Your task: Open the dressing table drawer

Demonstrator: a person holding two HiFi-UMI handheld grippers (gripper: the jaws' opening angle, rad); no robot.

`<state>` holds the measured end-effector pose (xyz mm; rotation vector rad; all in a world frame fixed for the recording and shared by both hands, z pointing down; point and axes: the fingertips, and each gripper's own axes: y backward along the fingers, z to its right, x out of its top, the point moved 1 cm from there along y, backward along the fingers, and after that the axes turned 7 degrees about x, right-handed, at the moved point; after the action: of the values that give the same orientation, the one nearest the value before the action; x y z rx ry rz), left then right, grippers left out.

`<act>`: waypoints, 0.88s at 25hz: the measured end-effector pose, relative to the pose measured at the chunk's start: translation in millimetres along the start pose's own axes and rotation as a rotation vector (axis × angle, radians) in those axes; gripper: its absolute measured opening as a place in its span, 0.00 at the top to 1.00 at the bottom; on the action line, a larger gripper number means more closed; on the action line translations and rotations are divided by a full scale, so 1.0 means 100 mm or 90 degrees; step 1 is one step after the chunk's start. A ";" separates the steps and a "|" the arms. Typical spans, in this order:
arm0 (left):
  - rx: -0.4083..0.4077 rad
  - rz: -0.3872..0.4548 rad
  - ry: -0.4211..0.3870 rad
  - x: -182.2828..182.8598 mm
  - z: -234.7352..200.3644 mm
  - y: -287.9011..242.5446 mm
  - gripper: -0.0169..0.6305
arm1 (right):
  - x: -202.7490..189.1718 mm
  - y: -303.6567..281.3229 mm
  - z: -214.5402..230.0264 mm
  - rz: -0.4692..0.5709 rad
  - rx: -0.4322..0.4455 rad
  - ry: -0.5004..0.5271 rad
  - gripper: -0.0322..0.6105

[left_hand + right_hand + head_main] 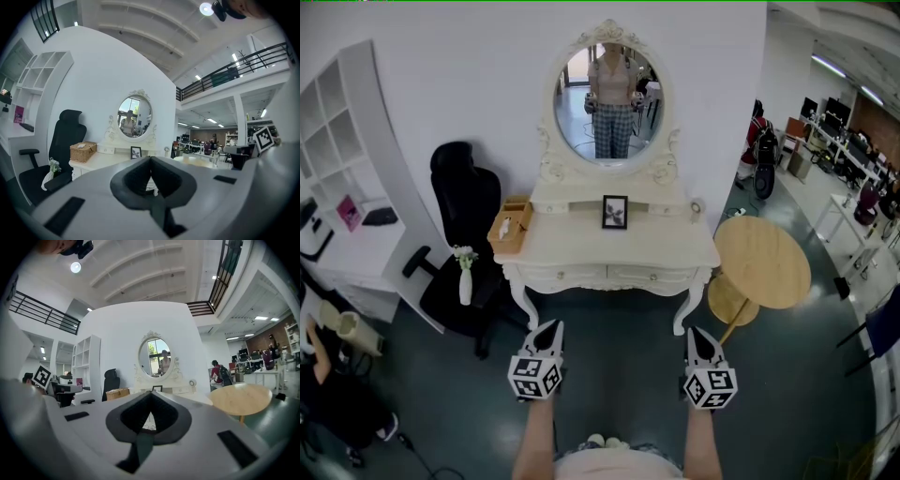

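Observation:
The white dressing table (581, 246) stands against the wall ahead, under an oval mirror (609, 101). Two drawers are in its front rail, the left drawer (567, 275) and the right drawer (653, 275), and both sit flush. My left gripper (549, 325) is held short of the table, in front of its left leg. Its jaws meet at the tip and hold nothing. My right gripper (696, 331) hangs level with it before the right leg, also shut and empty. The table shows beyond the left gripper (151, 158) and the right gripper (151, 393) in their own views.
A small picture frame (615, 212) and a wicker tissue box (511, 225) sit on the tabletop. A black office chair (464, 202) and a white vase (465, 281) stand to the left. A round wooden table (764, 261) is close on the right. White shelves (337, 141) line the far left.

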<state>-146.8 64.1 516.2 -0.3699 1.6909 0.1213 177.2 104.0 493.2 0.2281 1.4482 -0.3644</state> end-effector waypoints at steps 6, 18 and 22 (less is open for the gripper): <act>0.000 -0.005 0.002 -0.04 0.00 -0.02 0.93 | -0.02 -0.07 -0.09 -0.005 0.041 -0.009 0.76; 0.006 -0.018 0.010 -0.10 -0.15 -0.06 0.93 | 0.01 -0.20 -0.17 0.036 0.052 -0.053 0.33; -0.002 -0.026 0.008 -0.11 -0.19 -0.13 0.93 | 0.00 -0.26 -0.17 0.031 0.046 -0.056 0.30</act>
<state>-159.4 47.9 532.2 -0.4081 1.6942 0.0922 151.5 86.1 492.8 0.3019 1.3421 -0.3823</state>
